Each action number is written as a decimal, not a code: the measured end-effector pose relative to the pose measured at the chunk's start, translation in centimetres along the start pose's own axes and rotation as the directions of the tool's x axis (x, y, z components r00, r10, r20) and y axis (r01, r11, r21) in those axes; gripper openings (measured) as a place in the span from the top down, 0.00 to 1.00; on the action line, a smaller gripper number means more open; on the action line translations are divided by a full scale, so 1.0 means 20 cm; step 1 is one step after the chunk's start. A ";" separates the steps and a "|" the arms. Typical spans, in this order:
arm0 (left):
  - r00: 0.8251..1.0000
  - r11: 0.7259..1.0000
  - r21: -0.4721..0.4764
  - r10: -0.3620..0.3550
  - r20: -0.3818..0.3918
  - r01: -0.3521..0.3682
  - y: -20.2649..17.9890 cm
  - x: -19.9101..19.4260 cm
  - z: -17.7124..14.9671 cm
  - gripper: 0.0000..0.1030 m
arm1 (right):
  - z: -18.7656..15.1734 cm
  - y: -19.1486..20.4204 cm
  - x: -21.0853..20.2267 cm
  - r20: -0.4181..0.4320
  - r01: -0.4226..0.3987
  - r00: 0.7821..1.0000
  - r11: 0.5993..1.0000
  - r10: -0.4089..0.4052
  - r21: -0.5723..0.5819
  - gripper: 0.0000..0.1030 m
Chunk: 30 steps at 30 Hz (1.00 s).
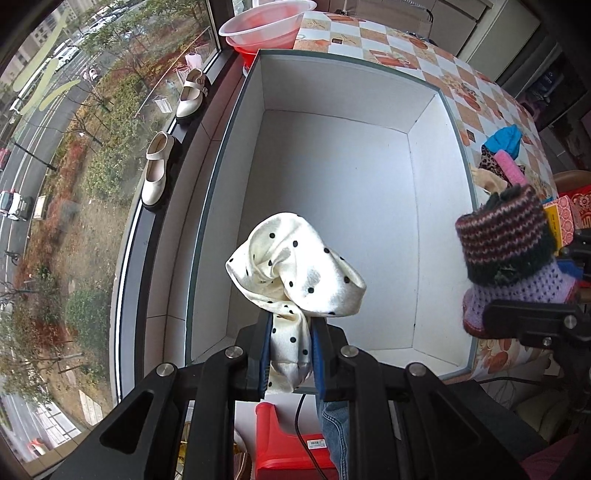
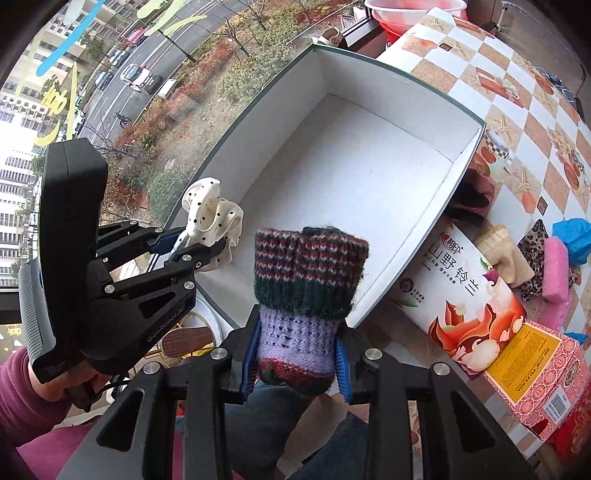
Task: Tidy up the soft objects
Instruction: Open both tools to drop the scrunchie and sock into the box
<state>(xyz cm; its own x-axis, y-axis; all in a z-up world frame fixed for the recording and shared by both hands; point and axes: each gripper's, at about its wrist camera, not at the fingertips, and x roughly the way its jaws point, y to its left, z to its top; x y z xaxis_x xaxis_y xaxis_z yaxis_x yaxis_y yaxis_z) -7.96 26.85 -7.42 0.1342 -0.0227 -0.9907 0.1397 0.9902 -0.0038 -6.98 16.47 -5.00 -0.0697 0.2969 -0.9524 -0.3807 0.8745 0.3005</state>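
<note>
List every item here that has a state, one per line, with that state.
left gripper: shut on the polka-dot cloth
right gripper: shut on the knitted sock
white box: open, nothing inside
clear bowl: upright, stacked in red bowl

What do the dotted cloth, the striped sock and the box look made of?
Dotted cloth: thin satin-like fabric, by its sheen and soft folds. Striped sock: chunky knitted yarn with visible stitches. Box: probably matte white cardboard, with creased corners.
</note>
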 end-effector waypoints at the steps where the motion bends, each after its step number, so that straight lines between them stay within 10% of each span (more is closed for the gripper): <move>1: 1.000 1.000 0.002 -0.001 -0.003 0.001 0.00 0.00 0.00 0.81 | 0.01 -0.01 0.00 -0.001 -0.003 1.000 1.000 0.003 0.005 0.67; 30: 0.999 1.000 0.029 -0.009 -0.040 0.010 -0.01 0.06 0.01 0.80 | 0.03 0.06 0.06 -0.021 0.001 1.000 0.999 -0.001 -0.042 0.67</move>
<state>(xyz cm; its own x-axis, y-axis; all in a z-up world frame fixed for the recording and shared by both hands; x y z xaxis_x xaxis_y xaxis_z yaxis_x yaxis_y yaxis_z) -7.67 26.57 -8.64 0.0937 -0.0262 -0.9953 0.1699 0.9854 -0.0100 -6.99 18.04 -5.85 -0.0883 0.2875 -0.9537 -0.4189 0.8579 0.2974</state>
